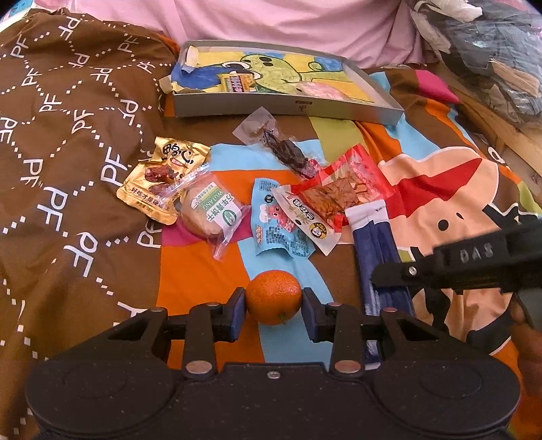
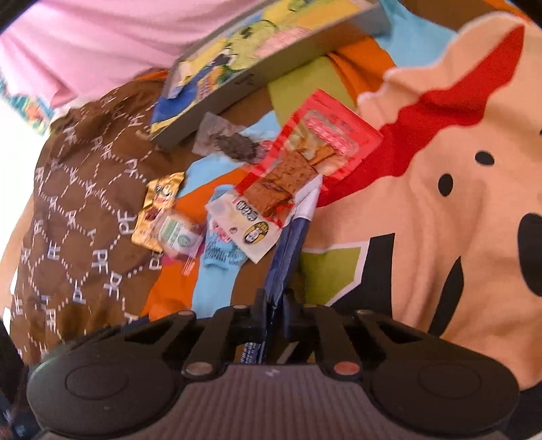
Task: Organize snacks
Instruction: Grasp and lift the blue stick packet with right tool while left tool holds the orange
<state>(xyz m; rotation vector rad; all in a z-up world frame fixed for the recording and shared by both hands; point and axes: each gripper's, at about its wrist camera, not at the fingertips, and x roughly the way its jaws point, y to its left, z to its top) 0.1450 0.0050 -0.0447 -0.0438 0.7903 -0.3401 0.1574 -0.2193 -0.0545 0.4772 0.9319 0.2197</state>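
An orange (image 1: 273, 298) sits between the fingers of my left gripper (image 1: 273, 304), which is shut on it just above the bedspread. My right gripper (image 2: 274, 313) is shut on the near end of a long dark blue packet (image 2: 291, 243); in the left wrist view the right gripper (image 1: 386, 276) comes in from the right over that dark blue packet (image 1: 376, 243). Beyond lie a gold packet (image 1: 162, 182), a wrapped round biscuit (image 1: 210, 210), a light blue packet (image 1: 277, 223), a red tofu packet (image 1: 338, 193) and a dark meat pack (image 1: 274, 142).
A shallow grey box (image 1: 288, 105) with a cartoon lining stands at the back and holds a yellow-green packet (image 1: 237, 83) and a pink one (image 1: 321, 89). Pink bedding (image 1: 271, 20) lies behind it. Piled clothes (image 1: 491, 50) are at the far right. A hand (image 1: 528, 338) is at the right edge.
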